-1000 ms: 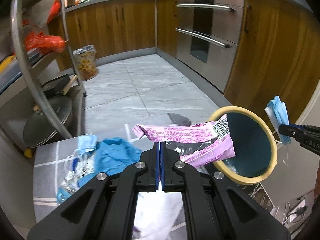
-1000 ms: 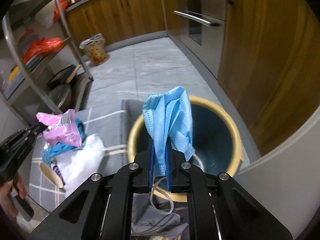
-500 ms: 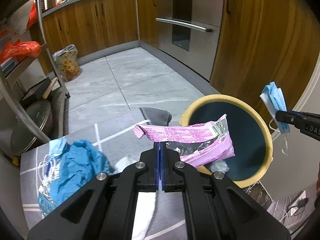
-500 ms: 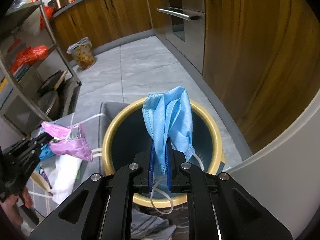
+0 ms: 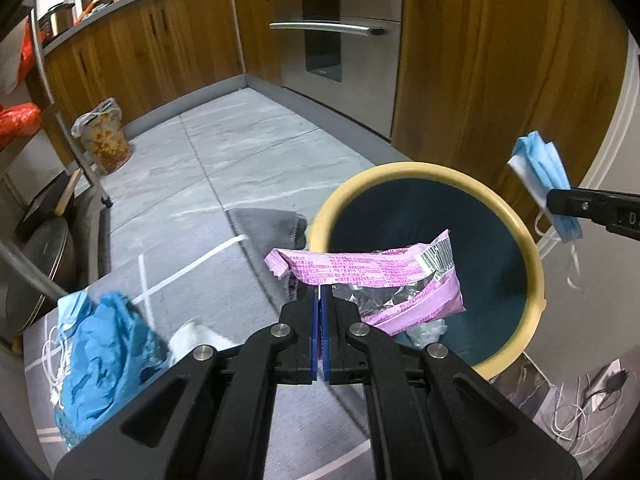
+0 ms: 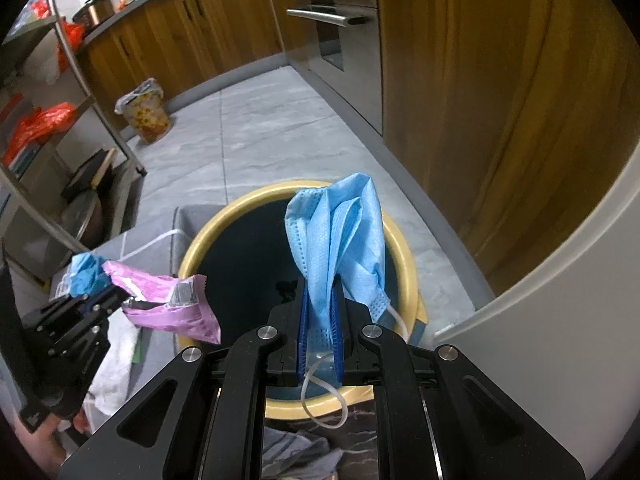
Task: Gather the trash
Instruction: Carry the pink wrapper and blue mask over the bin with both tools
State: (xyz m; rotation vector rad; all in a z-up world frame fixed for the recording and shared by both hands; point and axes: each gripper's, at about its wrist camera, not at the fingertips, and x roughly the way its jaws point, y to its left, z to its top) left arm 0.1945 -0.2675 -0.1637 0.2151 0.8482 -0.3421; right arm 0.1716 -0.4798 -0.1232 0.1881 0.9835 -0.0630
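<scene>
Presently: left tongs point(image 5: 320, 304) clamped on a pink snack wrapper point(image 5: 372, 280), held over the near rim of the yellow-rimmed bin point(image 5: 536, 264). Right tongs point(image 6: 319, 304) clamped on a blue face mask point(image 6: 340, 240), above the bin's mouth. Neither item released yet. In the bin: one pale scrap point(image 5: 426, 326), possibly plastic film. Outstanding on the grey mat point(image 5: 224, 280): blue glove point(image 5: 104, 344), a second mask point(image 5: 66, 308), white tissue point(image 5: 196, 334).

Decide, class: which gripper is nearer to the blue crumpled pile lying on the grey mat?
Left. The left gripper, shut on the pink wrapper, is beside the blue pile. The right gripper, holding the face mask, is over the bin, farther off.
</scene>
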